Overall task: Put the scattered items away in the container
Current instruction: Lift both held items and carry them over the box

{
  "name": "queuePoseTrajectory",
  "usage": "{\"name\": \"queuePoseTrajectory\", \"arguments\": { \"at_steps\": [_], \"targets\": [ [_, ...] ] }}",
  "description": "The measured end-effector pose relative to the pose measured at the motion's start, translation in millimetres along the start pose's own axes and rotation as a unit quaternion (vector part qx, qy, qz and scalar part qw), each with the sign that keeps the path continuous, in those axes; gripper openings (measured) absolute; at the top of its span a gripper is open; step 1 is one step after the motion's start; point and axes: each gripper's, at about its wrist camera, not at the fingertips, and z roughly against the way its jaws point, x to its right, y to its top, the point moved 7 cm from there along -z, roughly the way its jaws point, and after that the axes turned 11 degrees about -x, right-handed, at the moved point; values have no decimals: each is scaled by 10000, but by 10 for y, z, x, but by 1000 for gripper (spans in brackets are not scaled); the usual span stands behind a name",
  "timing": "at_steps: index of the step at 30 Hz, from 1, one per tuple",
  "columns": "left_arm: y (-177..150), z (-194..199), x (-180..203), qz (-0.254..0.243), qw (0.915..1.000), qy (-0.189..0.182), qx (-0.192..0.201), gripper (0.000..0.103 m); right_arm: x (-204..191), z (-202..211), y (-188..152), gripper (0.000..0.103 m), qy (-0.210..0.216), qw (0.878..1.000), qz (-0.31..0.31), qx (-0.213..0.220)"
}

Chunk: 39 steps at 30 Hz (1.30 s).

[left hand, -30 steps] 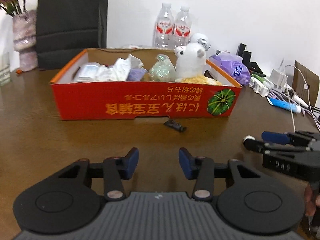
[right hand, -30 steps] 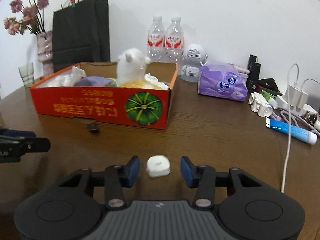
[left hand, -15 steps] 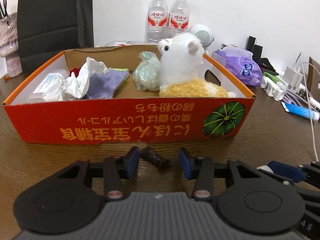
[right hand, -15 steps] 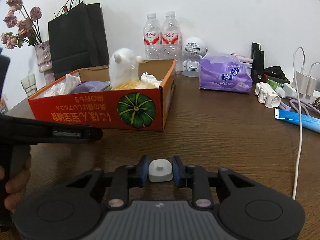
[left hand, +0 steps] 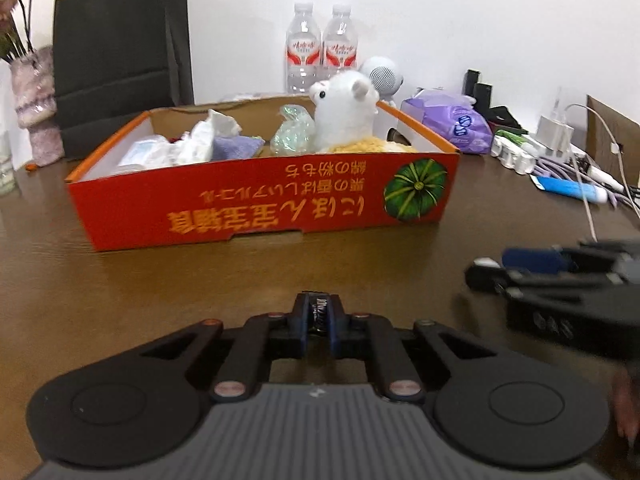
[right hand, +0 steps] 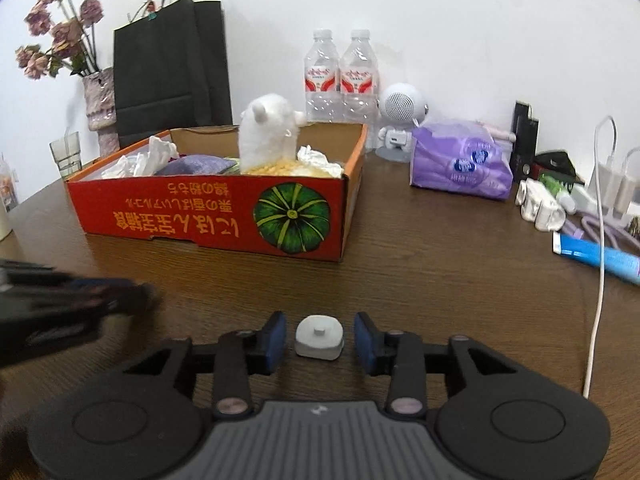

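Dark brown wood of the table (right hand: 460, 280) is stretching under everything, and the red cardboard box (left hand: 280, 208) is sitting on it ahead of me, already carrying a white plush toy (left hand: 346, 116), crumpled tissues and a purple cloth.

My left fingers (left hand: 318, 316), which were standing wide a second ago with nothing between them, are now pinching tight on the small black packet (left hand: 317, 314) that had been lying just in front of the box. It is looking dark, glossy and slim, with faint lettering on its wrapper, and it is standing edge-up between the blue pads, short of the box's front wall. I judge this one is ready to be carried over the rim.

My right fingers (right hand: 320, 338) are faring worse. Half a second ago they were squeezing the small white cap (right hand: 319, 338); now they are opening, and a clear gap is showing on each side of it. The cap, a rounded square with a little stud on top, is resting on the table between the pads, so I am probably needing a second try at it.
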Motion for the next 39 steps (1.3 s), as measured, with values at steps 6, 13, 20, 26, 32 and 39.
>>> {"name": "queuePoseTrajectory", "arguments": {
  "at_steps": [6, 13, 20, 26, 32, 39],
  "targets": [
    [-173, 308, -141, 148, 9997, 51, 201, 10, -51, 4, -9, 44, -21, 10000, 90, -15],
    [-313, 705, -311, 343, 9979, -31, 548, 10, -42, -16, -36, 25, -91, 9999, 26, -134],
    [-509, 1252, -362, 336, 9917, -67, 1243, 10, -670, 752, -153, 25, 182, 9980, 76, 593],
    [-711, 1612, -273, 287, 9859, 48, 1648, 10, -1186, 1317, -349, 25, 169, 9918, 304, 1233],
    [-1048, 1871, -311, 472, 9810, 246, 1864, 10, -1360, 1672, -768, 25, -20, 9857, 224, 1669],
    [-1274, 1975, -284, 623, 9814, 284, 1794, 10, -1471, 1927, -1089, 25, 63, 9844, 170, 1752]
  ]
}}
